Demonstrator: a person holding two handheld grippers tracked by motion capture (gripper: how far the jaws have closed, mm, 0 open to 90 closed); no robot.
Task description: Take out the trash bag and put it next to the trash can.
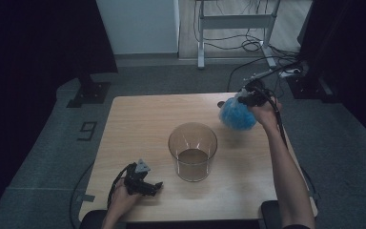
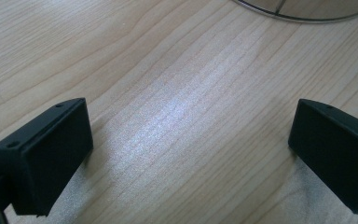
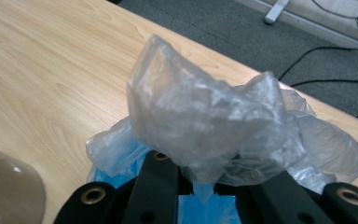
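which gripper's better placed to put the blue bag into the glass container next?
Right. The right gripper is already shut on the blue bag, beyond the glass container. The left gripper rests open on the table, holding nothing.

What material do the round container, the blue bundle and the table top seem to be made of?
Container: clear glass or plastic, glossy; the table shows through it. Blue bundle: thin crinkled plastic film, translucent where the right gripper pinches it. Table: light wood or wood-look laminate, with visible grain.

— Where do your cameras sit?
— One hangs high, facing forward and down over my worktop. Two ride close behind my fingers, near the wood; all share that worktop.
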